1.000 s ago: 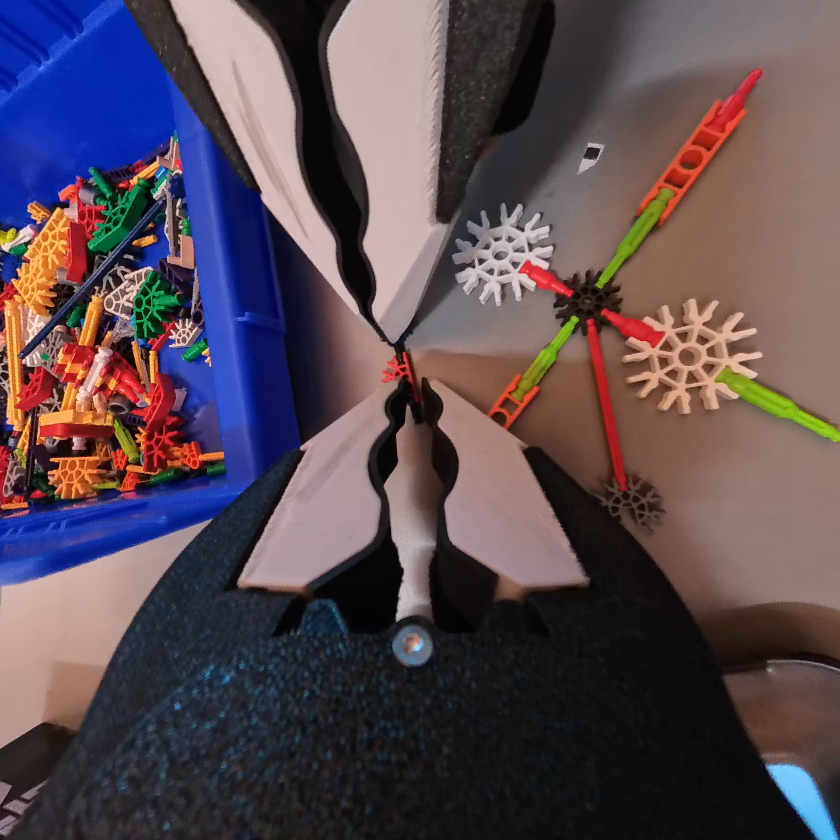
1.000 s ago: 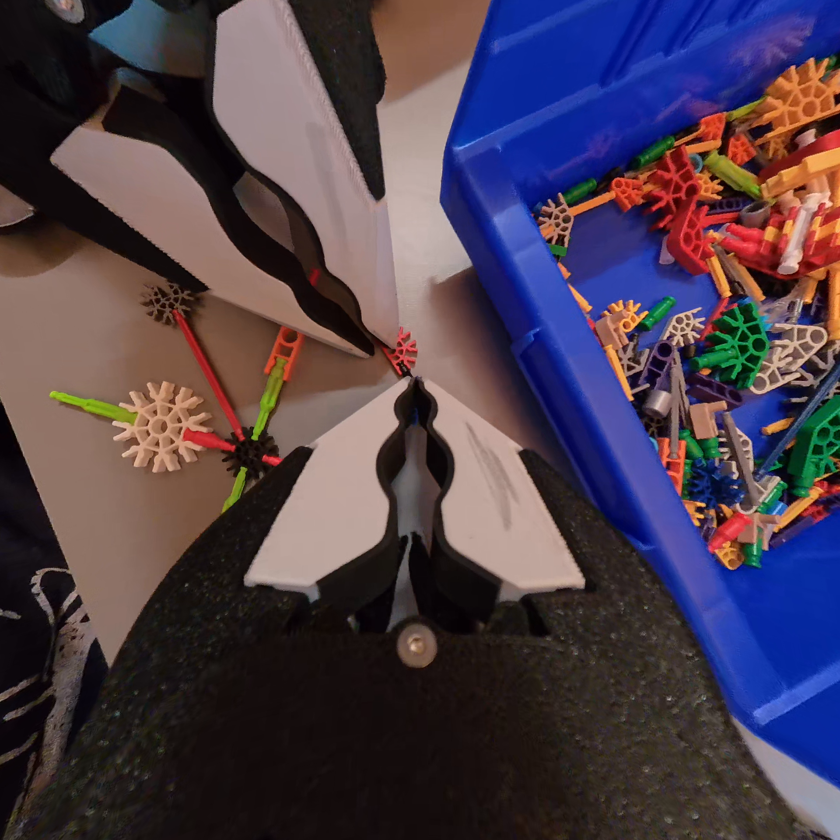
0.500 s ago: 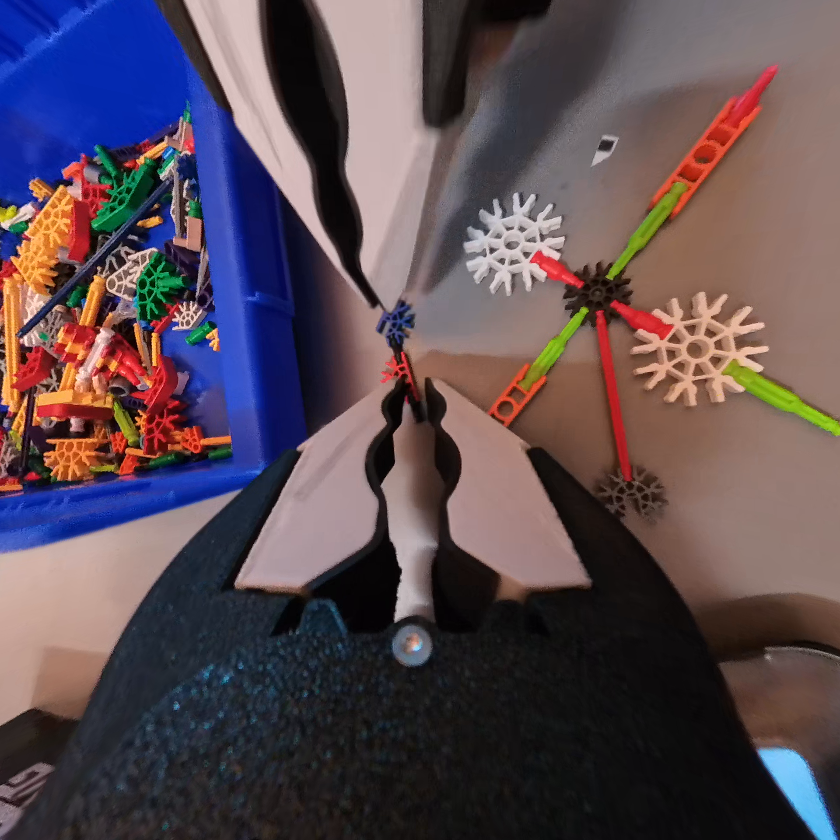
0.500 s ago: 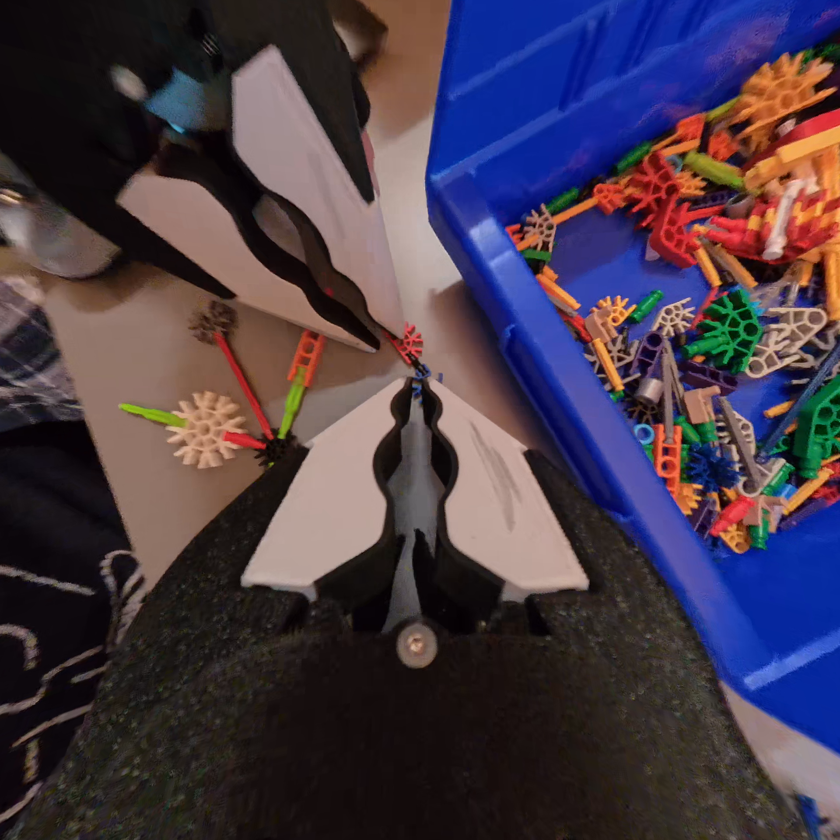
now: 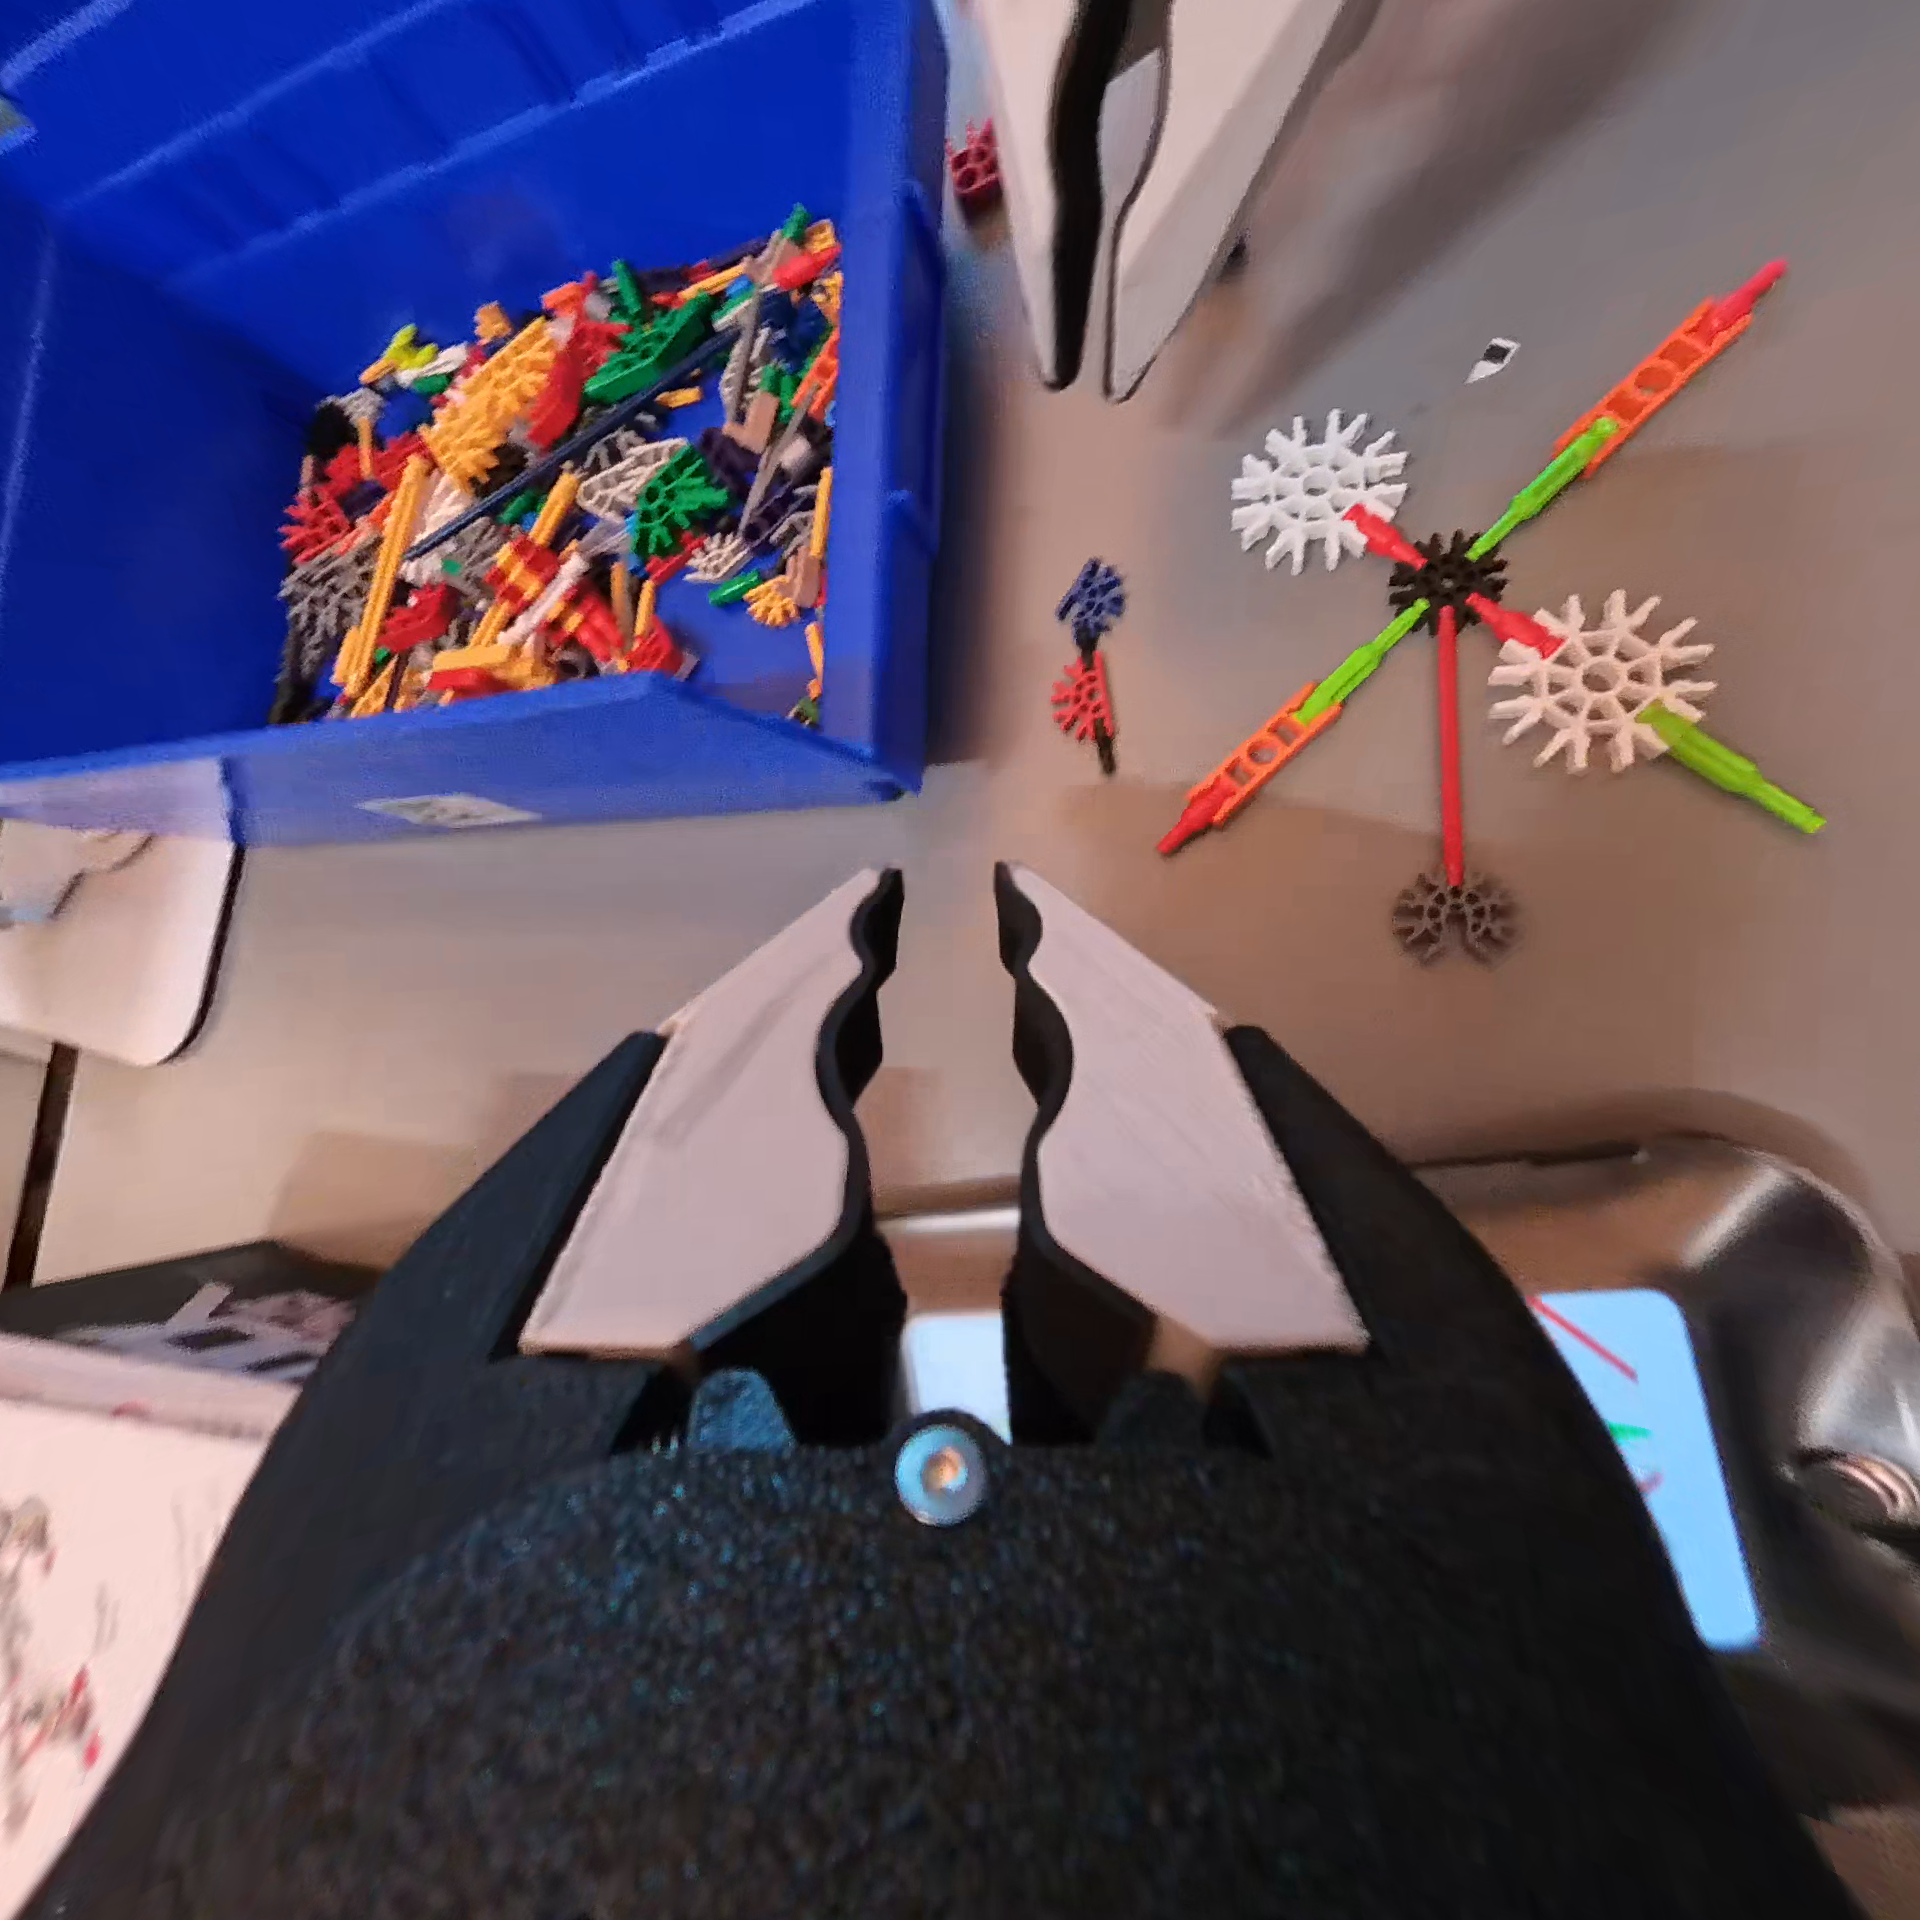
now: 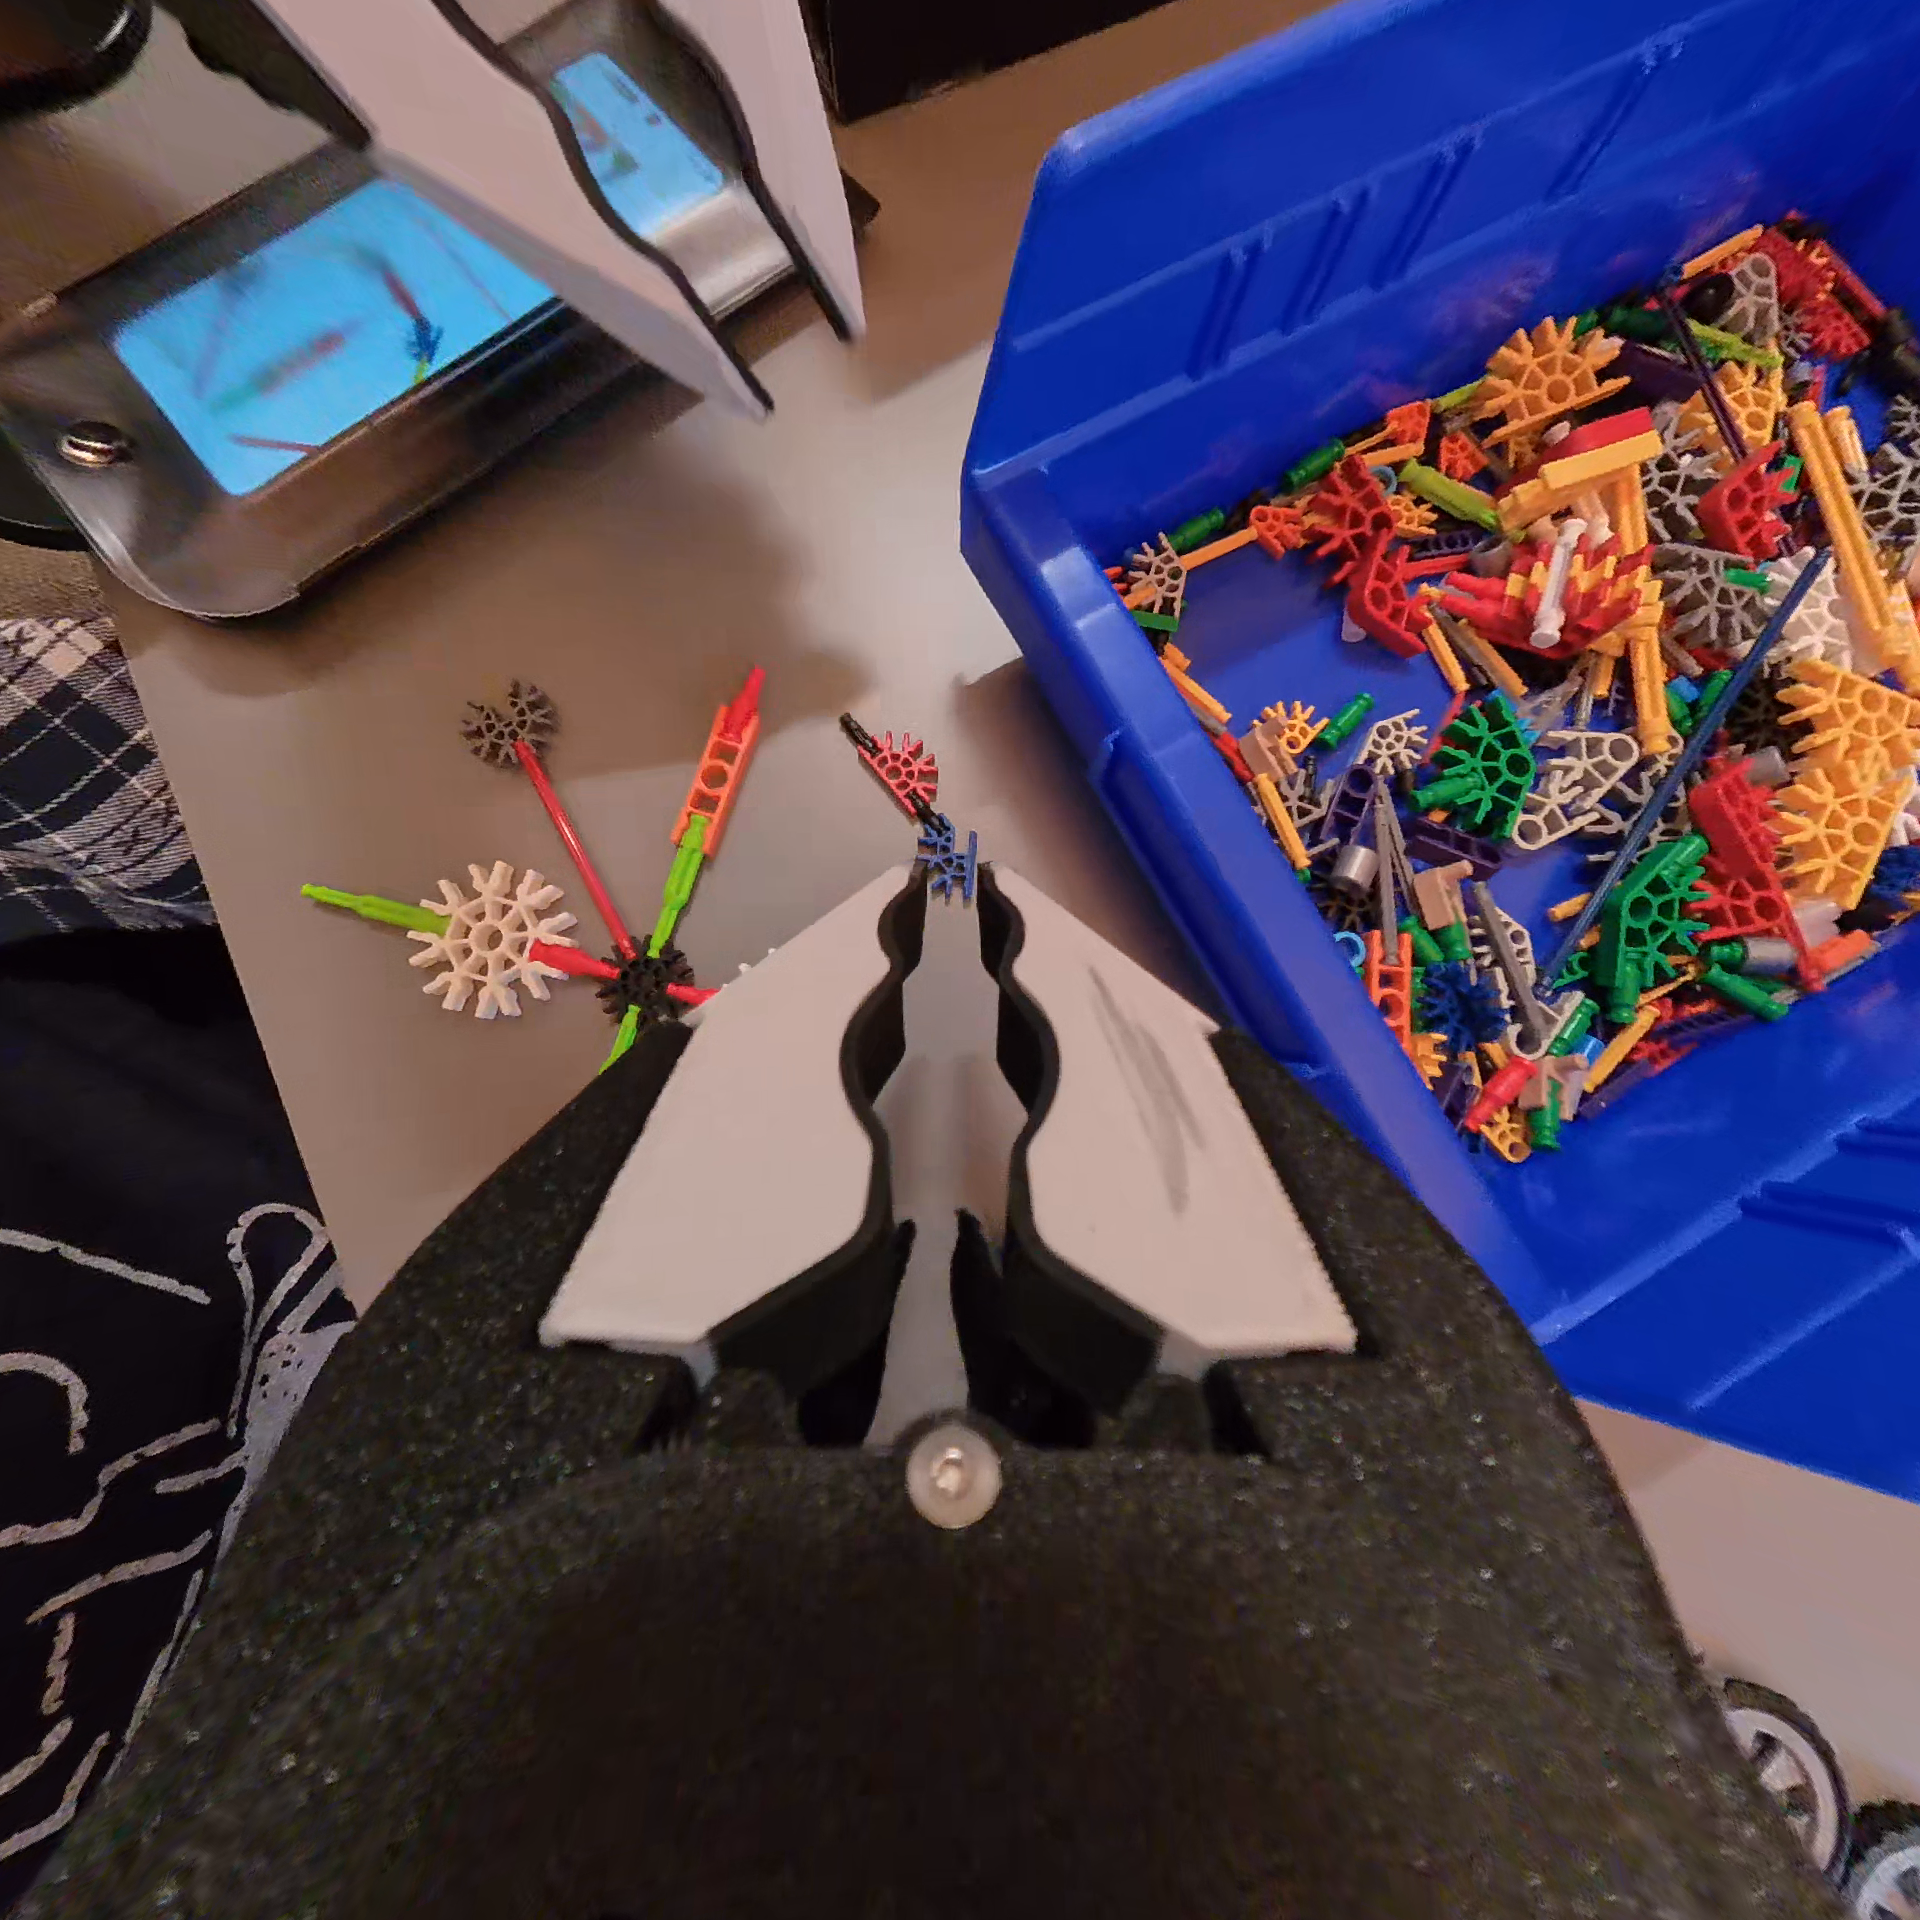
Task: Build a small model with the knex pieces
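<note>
Left gripper (image 5: 948,883): jaws parted with a clear gap, nothing between them, hanging above bare table (image 5: 623,966) near the front corner of the blue bin (image 5: 561,764).

Right gripper (image 6: 948,883): jaws slightly apart; the blue connector (image 6: 948,850) sits right at the fingertips. Cannot tell whether they touch it or merely hover over it.

The small assembly is a blue connector and a red connector (image 6: 902,767) joined on a short black rod. It lies on the table just beside the bin's long wall, between the bin and the larger spoke assembly (image 5: 1446,582).

The spoke assembly lies flat toward the table's other side: black hub, red and green rods, orange pieces, two white snowflake connectors, one grey-brown connector.

The bin holds a loose heap of mixed coloured pieces (image 6: 1558,707).
</note>
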